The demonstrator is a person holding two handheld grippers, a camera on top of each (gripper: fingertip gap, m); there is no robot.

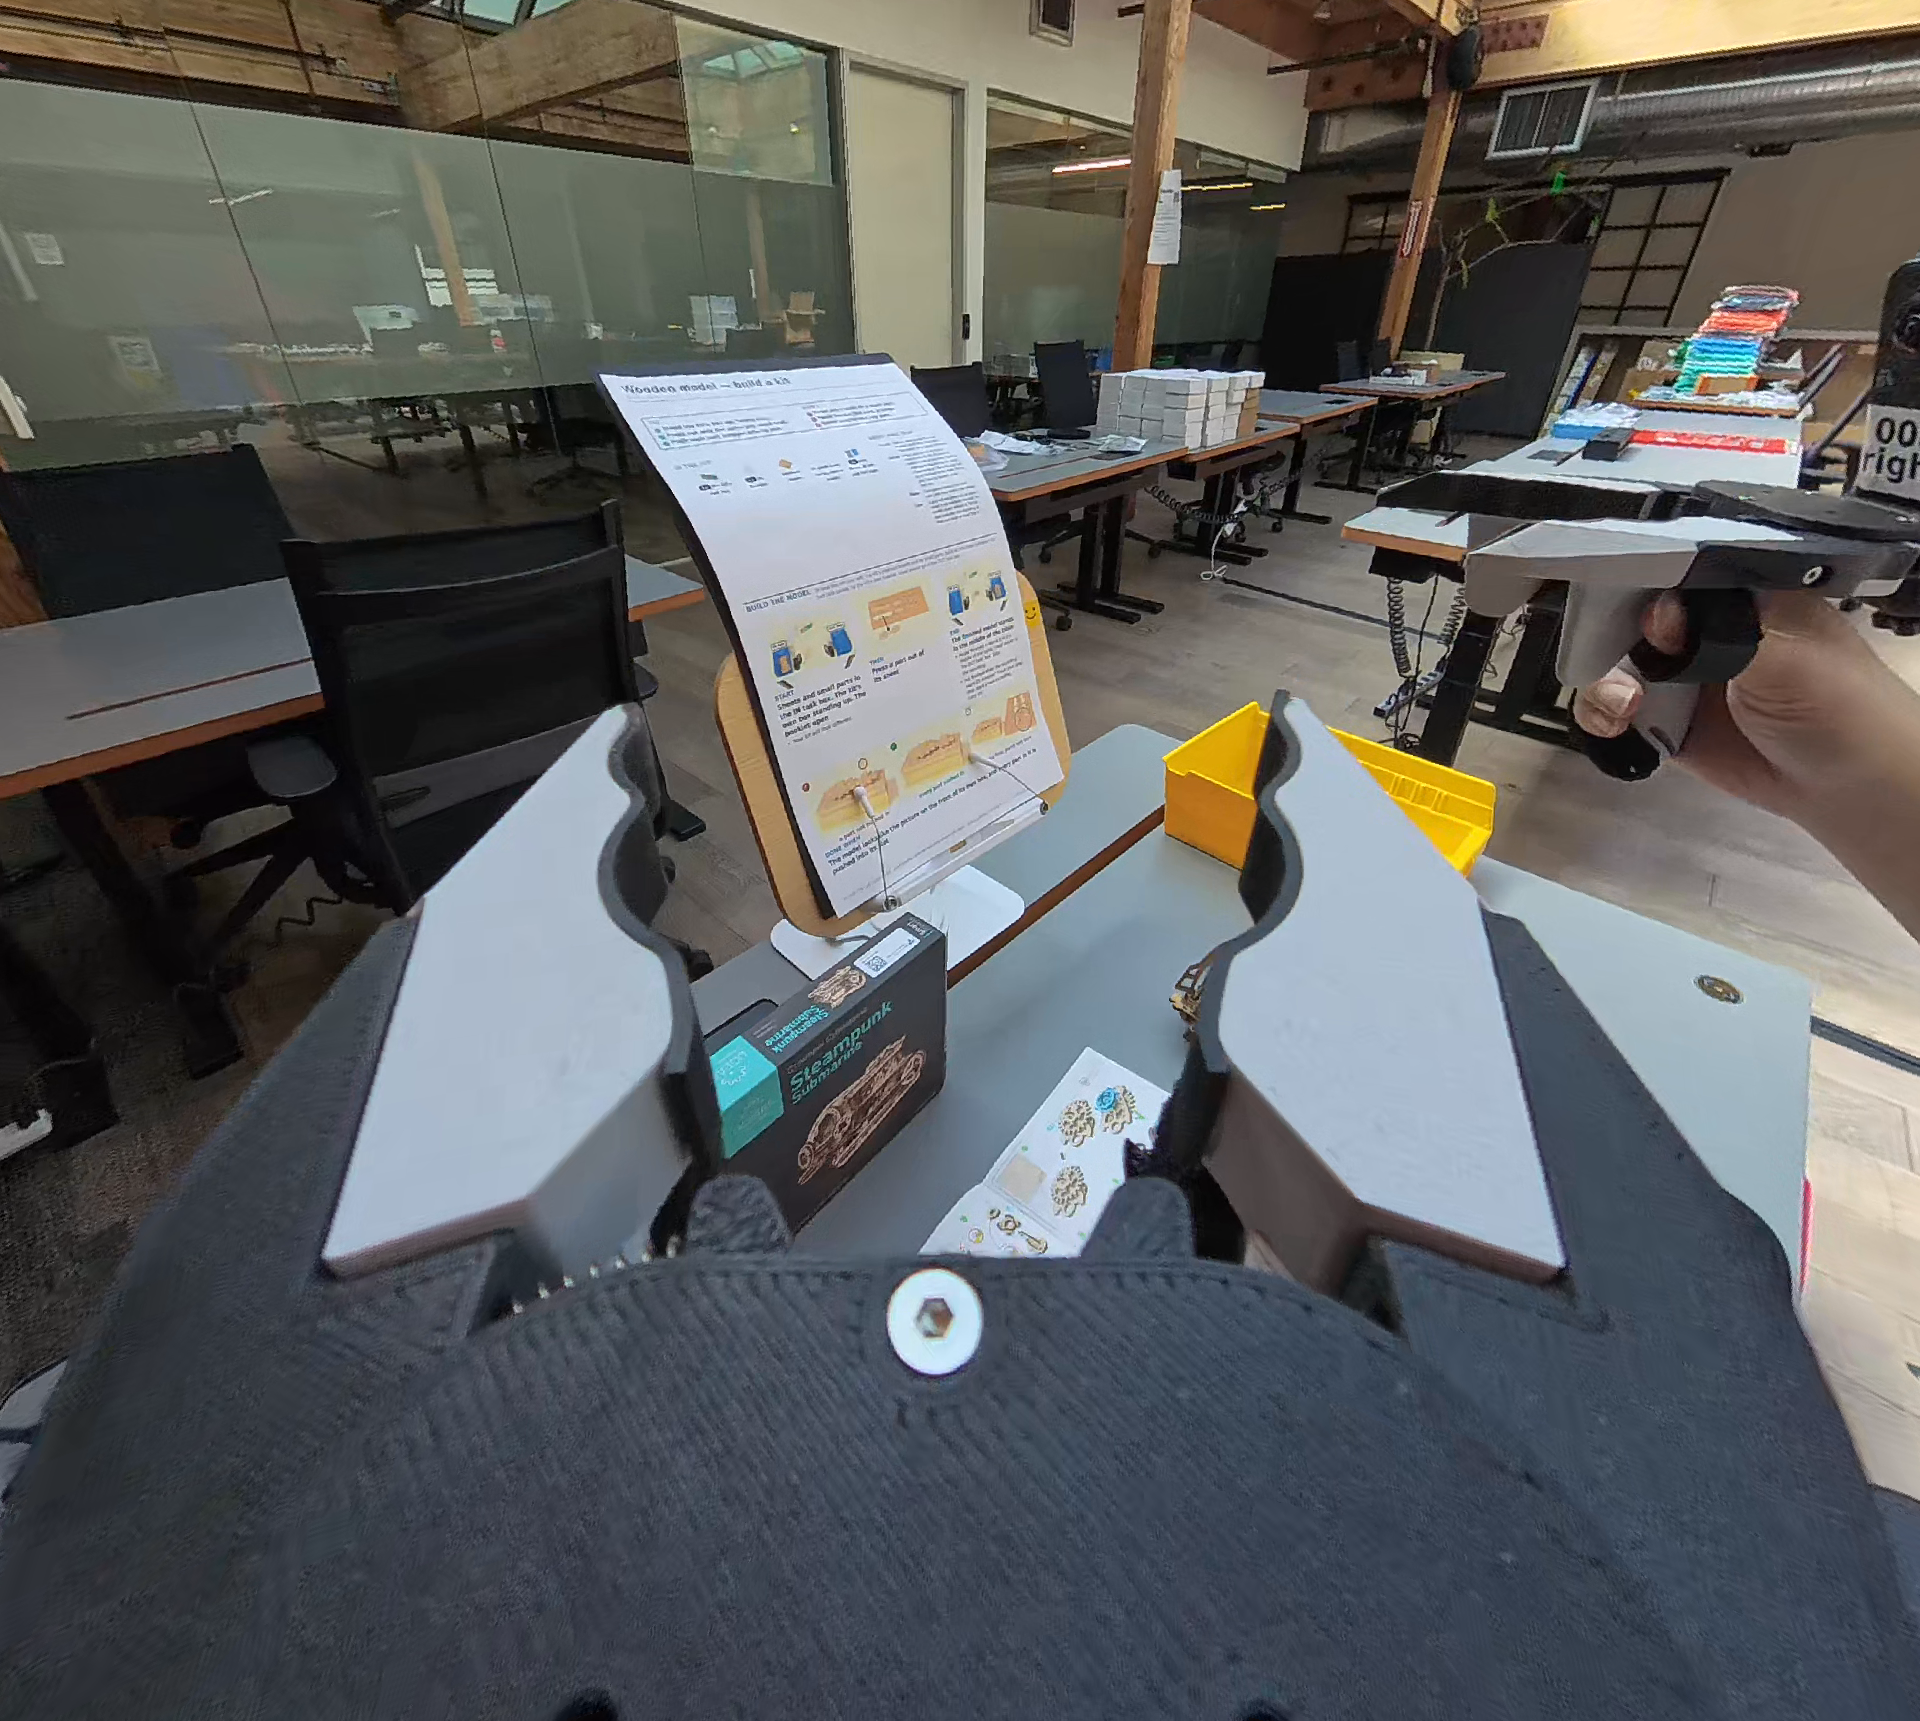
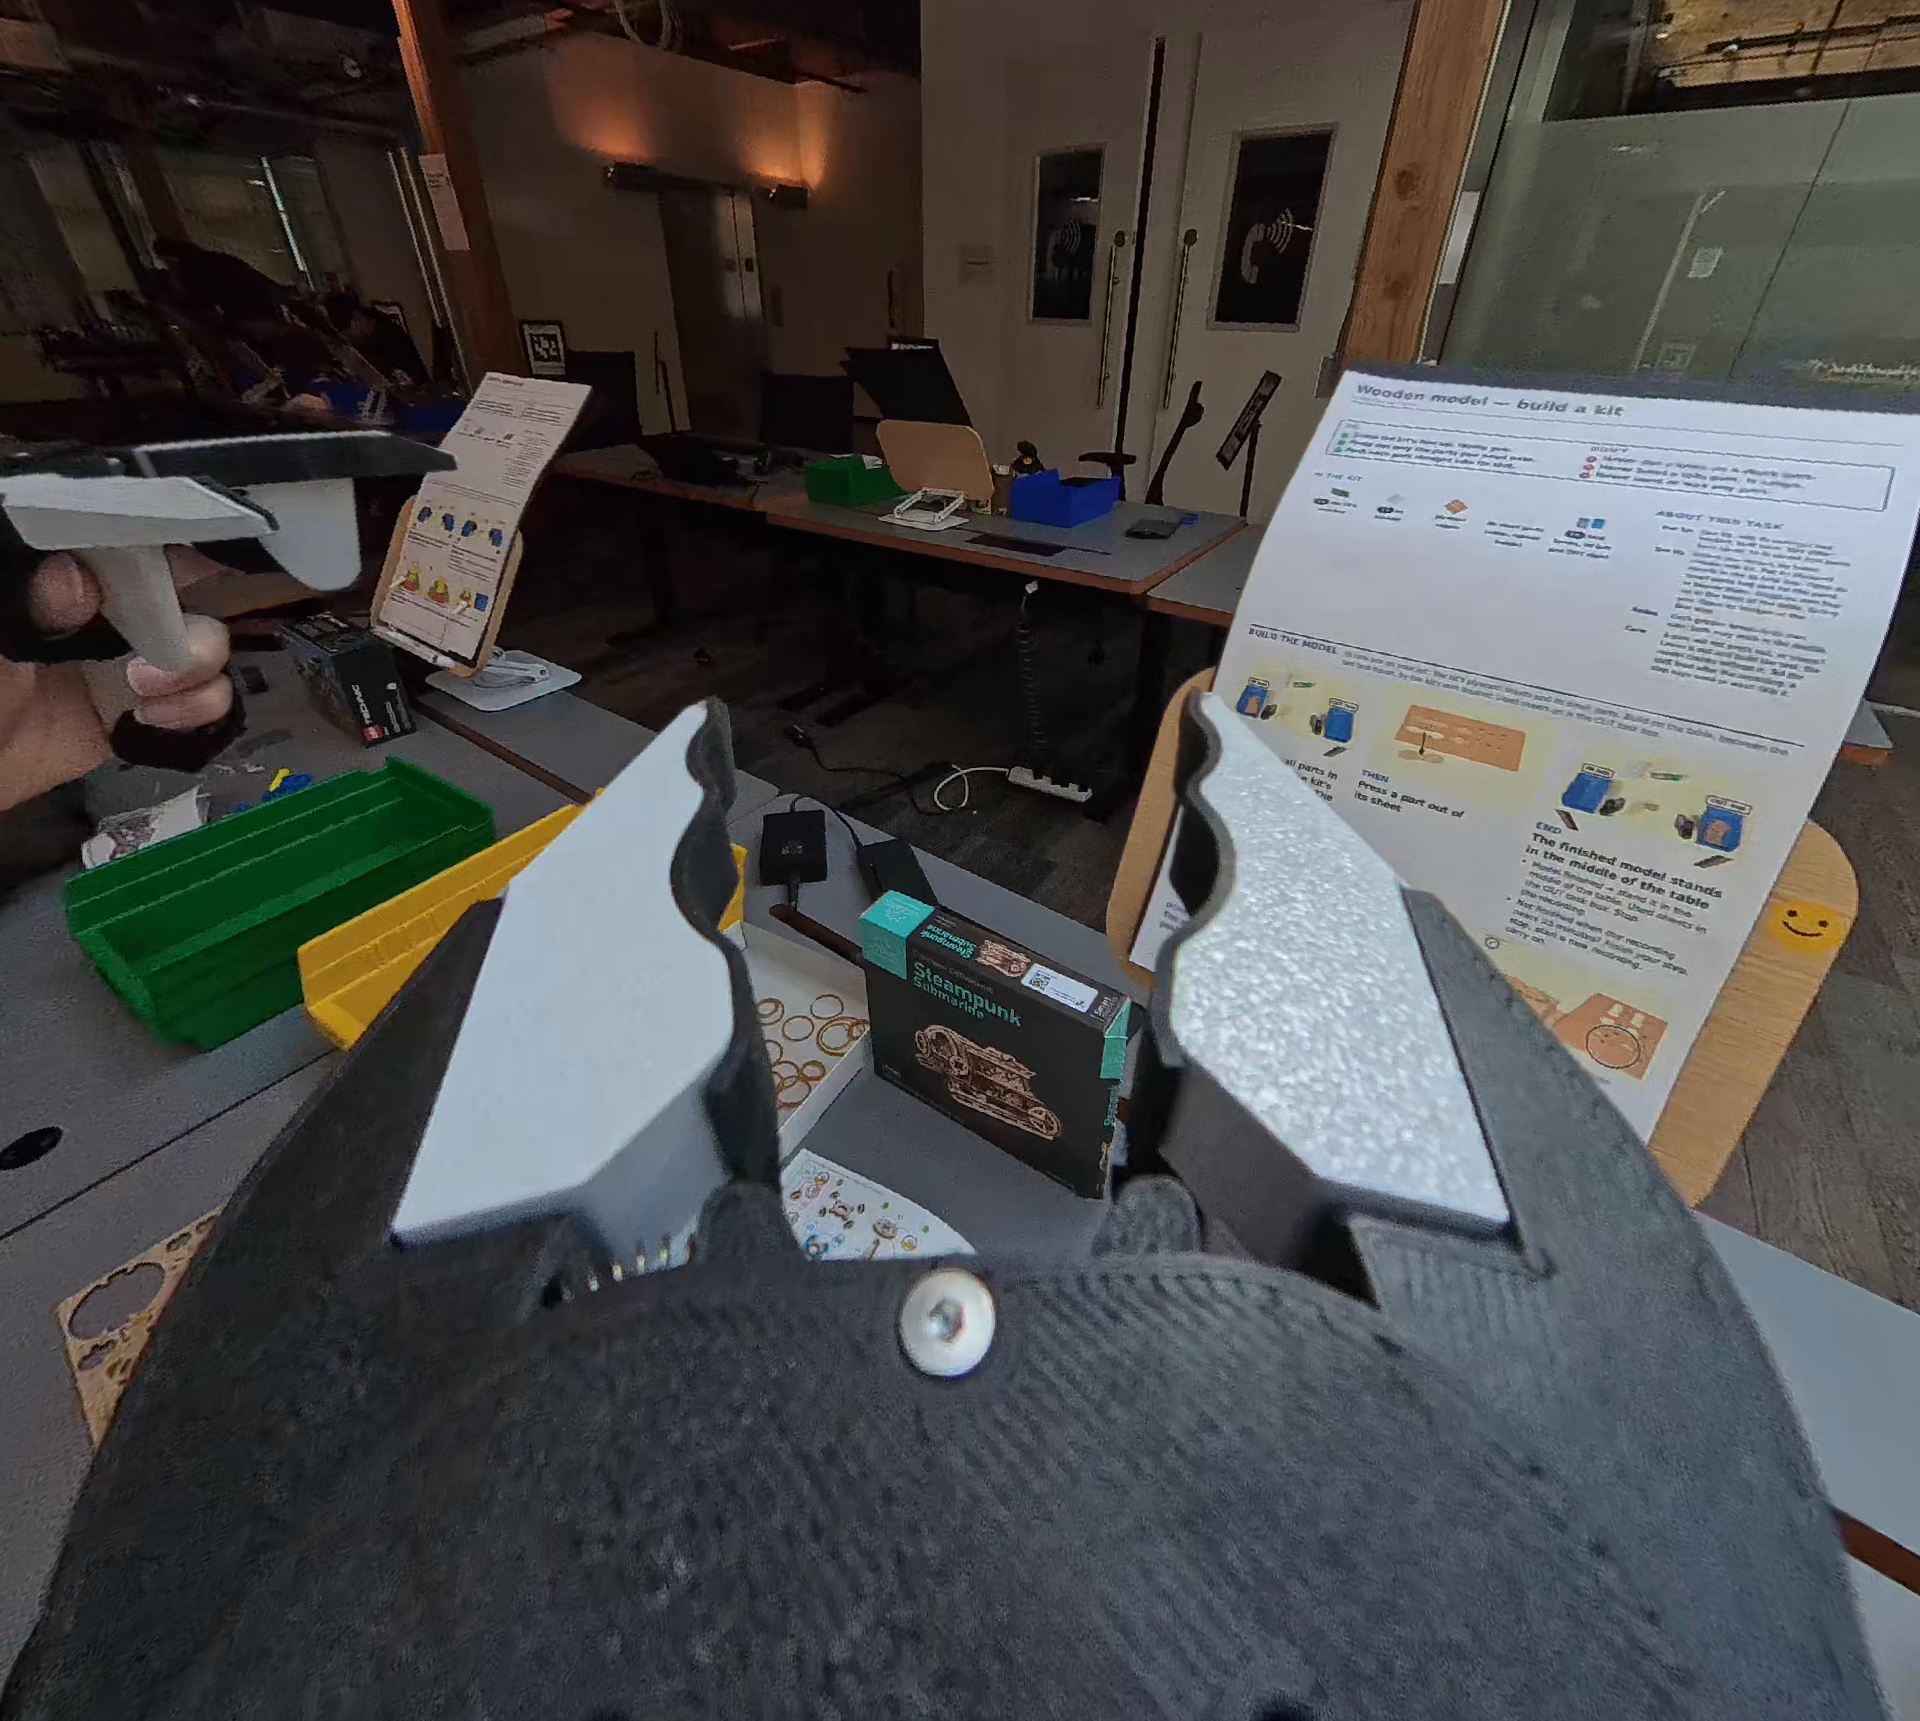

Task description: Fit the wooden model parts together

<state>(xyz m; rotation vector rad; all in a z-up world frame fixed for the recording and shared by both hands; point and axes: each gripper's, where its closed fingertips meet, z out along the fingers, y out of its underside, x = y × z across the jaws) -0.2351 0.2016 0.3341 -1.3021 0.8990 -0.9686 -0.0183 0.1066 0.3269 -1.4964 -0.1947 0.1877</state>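
The dark kit box (image 1: pixel 831 1079) stands on the grey table (image 1: pixel 1122 902) right in front of my left gripper (image 1: pixel 951 715), which is open, empty and held above the table. A picture booklet (image 1: pixel 1060 1152) lies beside the box. A small wooden assembly (image 1: pixel 1190 996) peeks out behind the right finger. My right gripper (image 2: pixel 956 715) is open and empty above the same box (image 2: pixel 997 1037). Left of the box lies a white sheet with wooden rings (image 2: pixel 810 1037). A punched-out wooden sheet (image 2: pixel 114 1318) lies at the lower left.
An instruction sheet on a wooden stand (image 1: pixel 862 632) stands behind the box and also shows in the right wrist view (image 2: pixel 1558 684). A yellow bin (image 2: pixel 416 933) and a green bin (image 2: pixel 260 882) sit left. A black power adapter (image 2: pixel 795 845) lies near the table's far edge.
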